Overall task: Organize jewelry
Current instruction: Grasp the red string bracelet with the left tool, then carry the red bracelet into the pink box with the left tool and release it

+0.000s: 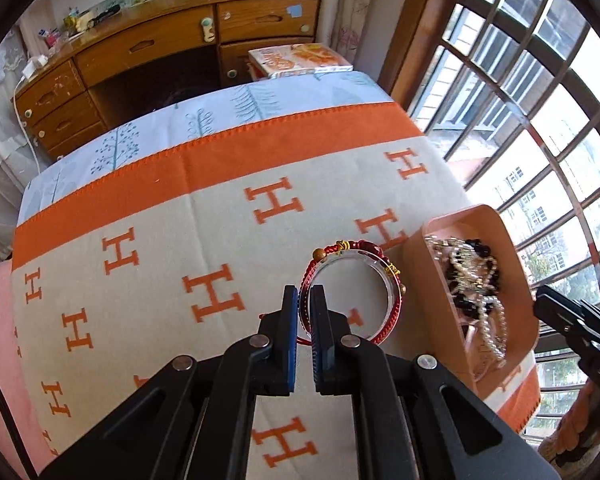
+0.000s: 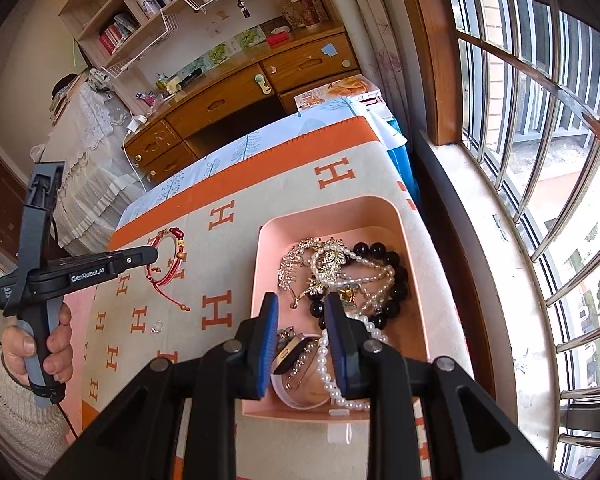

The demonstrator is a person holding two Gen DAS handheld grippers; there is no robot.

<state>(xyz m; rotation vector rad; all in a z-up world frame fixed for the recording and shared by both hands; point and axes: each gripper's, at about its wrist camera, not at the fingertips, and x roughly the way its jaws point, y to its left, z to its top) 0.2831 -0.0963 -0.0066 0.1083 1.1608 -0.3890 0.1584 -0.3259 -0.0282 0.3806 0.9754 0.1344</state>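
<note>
Currently the left gripper [image 1: 304,300] has its jaws clamped on the red cord bracelet [image 1: 352,276], pinching one side of the loop so the rest hangs free above the blanket [image 1: 160,208], just left of the pink tray [image 1: 484,216]. This edge grip likely keeps the loop clear for placement. The bracelet consists of red braided cord with small wooden beads and yellow knots; a clear ring-shaped band sits inside it. The right gripper [image 2: 302,312] hovers over the tray with jaws partly apart, gripping nothing visible. Below it lie a pearl strand [image 2: 332,376], a black bead bracelet [image 2: 388,264] and a rhinestone piece [image 2: 300,260], tangled together. A small ring [image 2: 157,326] rests on the blanket.
</note>
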